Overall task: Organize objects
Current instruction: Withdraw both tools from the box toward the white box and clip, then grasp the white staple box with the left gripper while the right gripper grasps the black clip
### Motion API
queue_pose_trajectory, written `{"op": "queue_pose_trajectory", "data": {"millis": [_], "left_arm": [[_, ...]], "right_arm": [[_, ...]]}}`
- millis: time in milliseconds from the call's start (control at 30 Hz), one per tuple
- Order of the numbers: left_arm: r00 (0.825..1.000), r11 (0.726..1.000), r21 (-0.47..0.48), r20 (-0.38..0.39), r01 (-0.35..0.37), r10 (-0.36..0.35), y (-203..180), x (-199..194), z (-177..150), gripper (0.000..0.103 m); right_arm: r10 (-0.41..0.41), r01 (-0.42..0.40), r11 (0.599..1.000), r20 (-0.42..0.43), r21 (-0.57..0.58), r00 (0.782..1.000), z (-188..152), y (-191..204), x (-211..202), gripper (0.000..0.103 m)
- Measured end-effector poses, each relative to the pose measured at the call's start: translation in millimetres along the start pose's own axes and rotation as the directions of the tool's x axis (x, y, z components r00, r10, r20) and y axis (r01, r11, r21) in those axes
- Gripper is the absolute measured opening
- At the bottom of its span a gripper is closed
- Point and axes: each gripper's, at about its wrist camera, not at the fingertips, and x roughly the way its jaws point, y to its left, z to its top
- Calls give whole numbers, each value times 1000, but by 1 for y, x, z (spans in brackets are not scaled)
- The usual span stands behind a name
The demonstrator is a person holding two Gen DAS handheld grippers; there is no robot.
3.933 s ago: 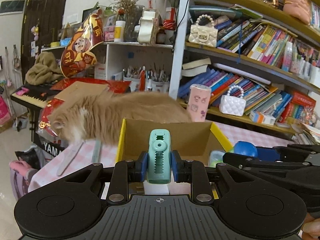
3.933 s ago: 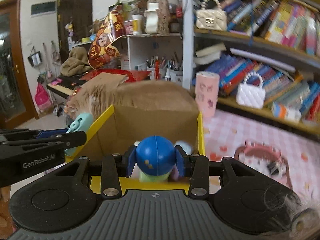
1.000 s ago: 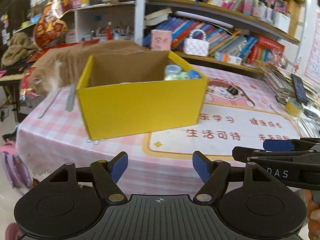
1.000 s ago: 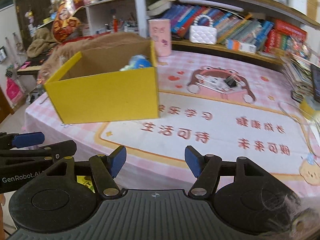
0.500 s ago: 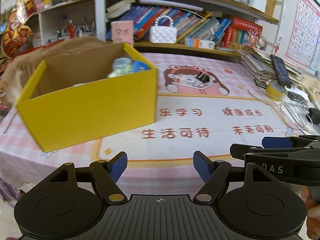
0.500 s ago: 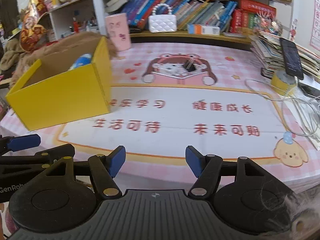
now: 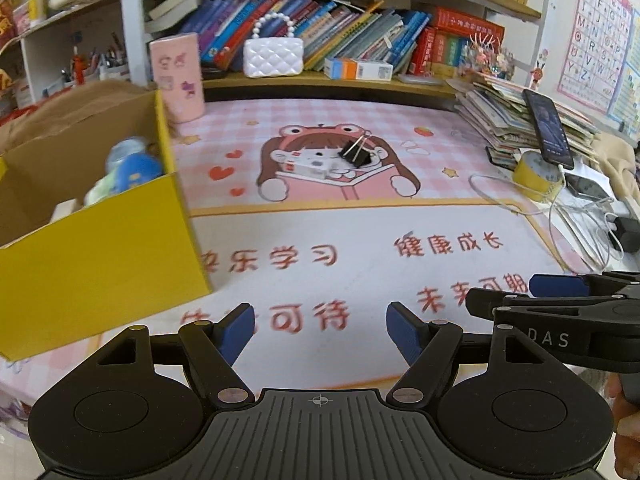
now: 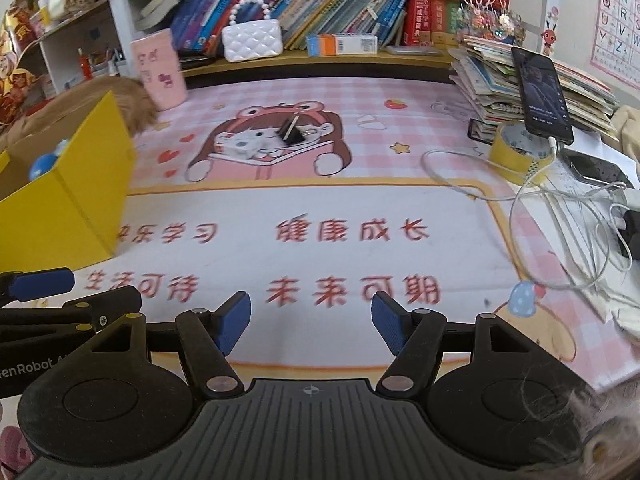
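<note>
A yellow cardboard box (image 7: 100, 264) stands at the left of the pink table mat; it also shows in the right wrist view (image 8: 80, 184). Inside it lie a blue ball toy (image 7: 138, 172) and pale green items. A black binder clip (image 7: 354, 154) lies on the cartoon girl print at mid table, also seen in the right wrist view (image 8: 291, 133). My left gripper (image 7: 320, 330) is open and empty, held low near the table's front edge. My right gripper (image 8: 311, 322) is open and empty beside it.
A pink cup (image 7: 178, 78) and a white quilted purse (image 7: 274, 56) stand by the bookshelf. At the right are a book stack with a phone (image 8: 542, 96), a yellow tape roll (image 8: 520, 152) and white cables (image 8: 568, 216). A ginger cat (image 8: 124, 100) lies behind the box.
Both grippers let go of the green clip and the blue ball, which now lie in the box. Both have pulled back and swung right, so the box has shifted to the left of view.
</note>
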Motion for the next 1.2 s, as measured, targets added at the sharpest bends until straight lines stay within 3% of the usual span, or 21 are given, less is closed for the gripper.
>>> {"op": "queue_pose_trajectory", "data": {"millis": [433,767,1200], "left_arm": [[998,997,-38,6,-67,67,-24,49,51,75],[988,985,-88,20,-150,153,-22,80,88,75],[978,969,-133,-4,-209,210,-14,119,115,75]], "right_arm": [[66,-67,997,-9,-43,998,53,-39,50,65],[137,-134,986,20,-104,990,104,-51,92,65],[200,-195,973,28,-120,979,144,-55,136,63]]}}
